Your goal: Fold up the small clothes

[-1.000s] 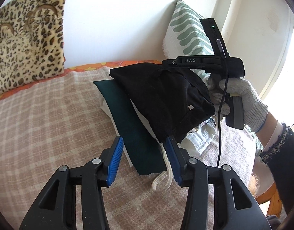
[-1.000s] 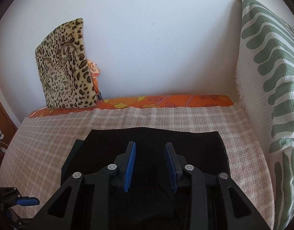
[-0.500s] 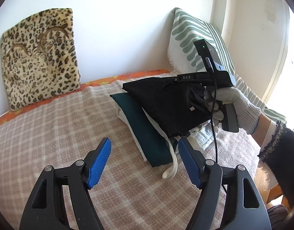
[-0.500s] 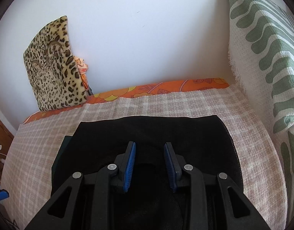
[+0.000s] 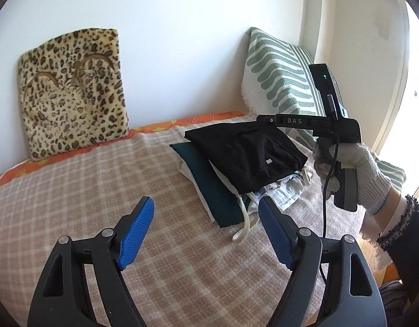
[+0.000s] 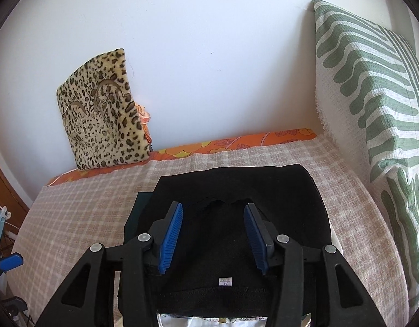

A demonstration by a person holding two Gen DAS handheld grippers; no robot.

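Hovering, both spread, just opening: left gripper (image 5: 205,227) over blanket (image 5: 100,190) — right gripper (image 6: 212,234) above black garment (image 6: 236,190).

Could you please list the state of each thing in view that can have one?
Left hand-held gripper: open, jaws just opening, nothing between them.
Right hand-held gripper: open, jaws just opening, over the black garment, pads clear of it.
Black garment: folded, lying on top of the stack.
Dark green garment: folded, under the black one.
Leopard cushion: upright against the wall.
Green-striped pillow: propped upright.
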